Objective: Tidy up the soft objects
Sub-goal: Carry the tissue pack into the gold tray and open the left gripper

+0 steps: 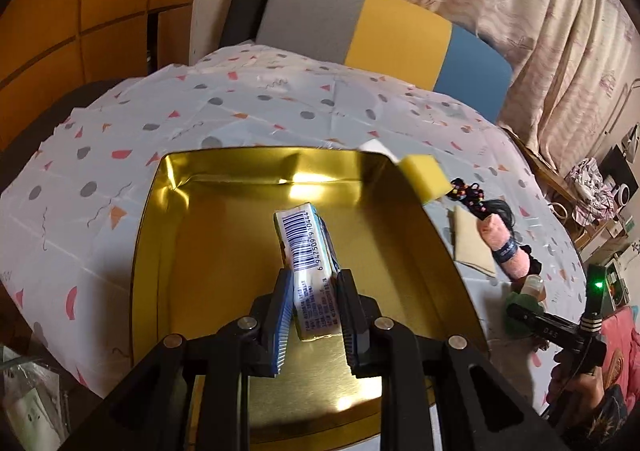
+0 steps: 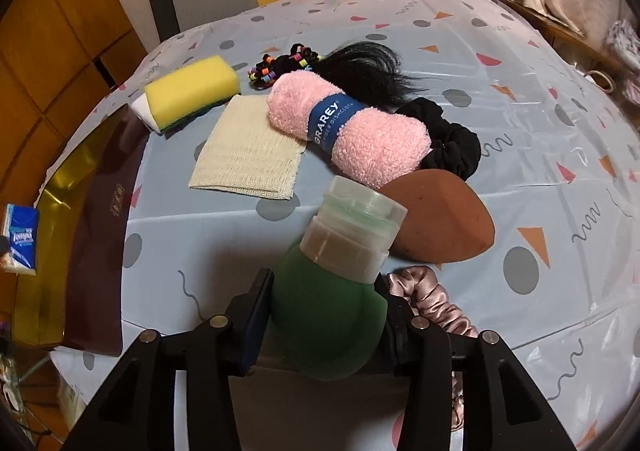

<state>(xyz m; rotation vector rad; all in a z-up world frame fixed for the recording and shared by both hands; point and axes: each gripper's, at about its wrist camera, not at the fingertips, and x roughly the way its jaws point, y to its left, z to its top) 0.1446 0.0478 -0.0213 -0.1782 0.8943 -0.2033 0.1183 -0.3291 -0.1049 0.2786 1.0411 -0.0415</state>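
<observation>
Your left tongs point(image 1: 314, 307) are clenched on a tissue pack point(image 1: 306, 251), which hangs over the middle of the gold tin point(image 1: 160, 251) at the centre of the left wrist view, barcode facing up. Whether the pack touches the tin floor, you cannot tell. Your right tongs point(image 2: 324, 315) are grasping a green squeeze bottle point(image 2: 332, 303) at the lower centre of the right wrist view, its clear cap pointing up-frame.

Directly beyond the bottle lie a brown teardrop sponge point(image 2: 444, 219) and a rolled pink cloth point(image 2: 348, 127) with a blue band; the cloth overlaps one corner of a cream knitted cloth point(image 2: 248, 155). At upper left sits a yellow sponge point(image 2: 192, 89), touching a white block point(image 2: 142, 109) beside the tin's rim. Behind the pink roll you see a bunch of beaded hair ties point(image 2: 276, 67), a tuft of black hair point(image 2: 368, 63) and a black scrunchie point(image 2: 452, 143). A pink satin scrunchie point(image 2: 432, 303) lies just right of your right tongs.

Everything rests on a table under a pale blue cloth point(image 2: 520, 111) printed with grey dots and orange triangles. Behind it stands a grey, yellow and blue cushion point(image 1: 360, 23), with a curtain point(image 1: 540, 11) at upper right and wooden panelling point(image 1: 80, 11) at upper left.

Count: two scrunchies, two cloths, two sponges, one bottle, one tissue pack, one tin.
</observation>
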